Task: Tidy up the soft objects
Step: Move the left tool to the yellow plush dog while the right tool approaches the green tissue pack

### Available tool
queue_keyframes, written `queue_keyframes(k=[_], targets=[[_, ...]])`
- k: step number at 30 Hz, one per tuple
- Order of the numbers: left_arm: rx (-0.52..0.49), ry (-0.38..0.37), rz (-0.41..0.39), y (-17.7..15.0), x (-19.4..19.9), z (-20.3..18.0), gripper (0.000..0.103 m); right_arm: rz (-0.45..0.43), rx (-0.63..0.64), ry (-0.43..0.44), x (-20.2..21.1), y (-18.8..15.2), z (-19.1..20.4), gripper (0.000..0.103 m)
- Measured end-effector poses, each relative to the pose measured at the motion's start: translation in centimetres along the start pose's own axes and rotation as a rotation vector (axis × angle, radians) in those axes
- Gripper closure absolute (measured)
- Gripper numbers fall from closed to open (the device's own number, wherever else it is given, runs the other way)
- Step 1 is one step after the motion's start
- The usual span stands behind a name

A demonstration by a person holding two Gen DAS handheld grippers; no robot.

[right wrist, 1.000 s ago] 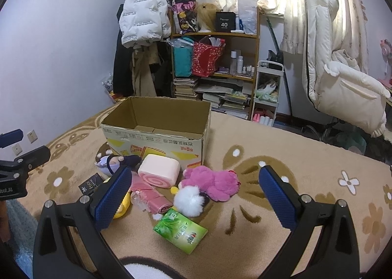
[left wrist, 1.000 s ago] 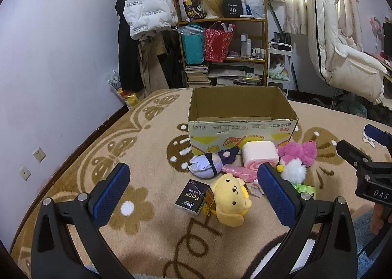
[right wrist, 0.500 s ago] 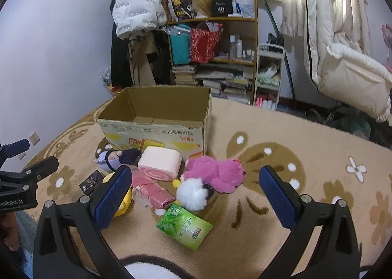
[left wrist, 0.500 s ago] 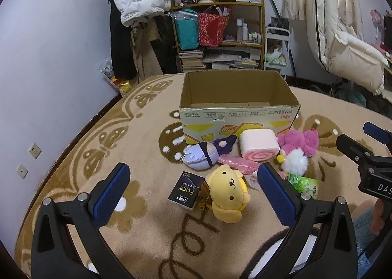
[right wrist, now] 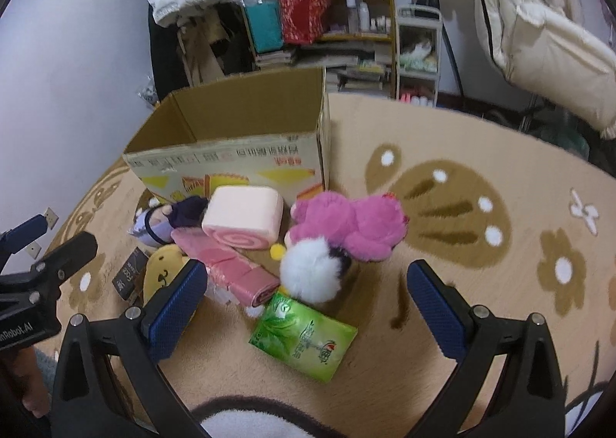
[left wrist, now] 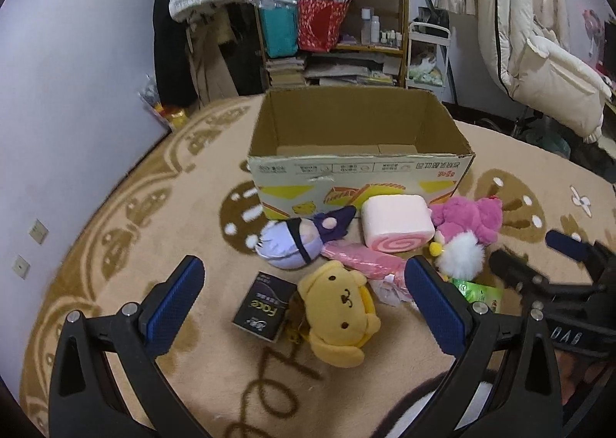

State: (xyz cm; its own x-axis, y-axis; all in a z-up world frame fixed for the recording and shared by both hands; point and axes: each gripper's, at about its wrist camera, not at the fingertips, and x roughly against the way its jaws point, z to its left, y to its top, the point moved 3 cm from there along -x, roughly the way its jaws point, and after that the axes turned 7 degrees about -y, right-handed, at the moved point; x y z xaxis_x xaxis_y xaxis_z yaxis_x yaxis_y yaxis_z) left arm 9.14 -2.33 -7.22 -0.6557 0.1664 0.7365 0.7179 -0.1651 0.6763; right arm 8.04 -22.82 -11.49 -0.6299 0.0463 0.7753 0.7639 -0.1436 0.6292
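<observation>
1. Two grippers, the left gripper [left wrist: 304,299] and the right gripper [right wrist: 304,297], hung above the rug [left wrist: 127,230] with jaws wide apart, holding nothing.
2. Judging by the empty cardboard box [left wrist: 358,164], the sorting had not begun; this looked like the approach step.
3. Next would call for lowering one gripper around a toy, probably the yellow dog plush [left wrist: 338,313] lying nearest the left gripper, then closing gently.
4. Just before the box lay the pink roll cushion [right wrist: 244,216], magenta plush [right wrist: 354,226], purple doll [left wrist: 292,243] and white pompom [right wrist: 313,270], huddled together and touching.
5. Beside them lay a green packet [right wrist: 304,334] and a black carton [left wrist: 263,307], neither soft-looking.
</observation>
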Motion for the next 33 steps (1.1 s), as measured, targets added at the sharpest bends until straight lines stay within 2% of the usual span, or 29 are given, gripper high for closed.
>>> queue_keyframes(k=[10, 16, 24, 30, 33], targets=[[-0.021, -0.037, 0.113, -0.3, -5.5, -0.9, 0.000, 0.202, -0.007, -0.027, -5.5, -2.1, 0.3, 0.000], [-0.024, -0.054, 0.180, -0.8, -8.2, -1.2, 0.000, 0.276, -0.022, -0.038, -7.4, -2.7, -0.1, 0.000], [0.022, -0.055, 0.263, -1.7, -10.9, -0.4, 0.000, 0.330, -0.029, -0.035, -9.3, -3.5, -0.1, 0.000], [0.008, -0.041, 0.316, -2.7, -12.0, -0.4, 0.000, 0.361, -0.017, -0.035, -10.4, -4.0, 0.4, 0.000], [0.015, -0.022, 0.315, -3.0, -12.3, -0.2, 0.000, 0.361, -0.009, -0.039, -10.8, -4.4, 0.4, 0.000]])
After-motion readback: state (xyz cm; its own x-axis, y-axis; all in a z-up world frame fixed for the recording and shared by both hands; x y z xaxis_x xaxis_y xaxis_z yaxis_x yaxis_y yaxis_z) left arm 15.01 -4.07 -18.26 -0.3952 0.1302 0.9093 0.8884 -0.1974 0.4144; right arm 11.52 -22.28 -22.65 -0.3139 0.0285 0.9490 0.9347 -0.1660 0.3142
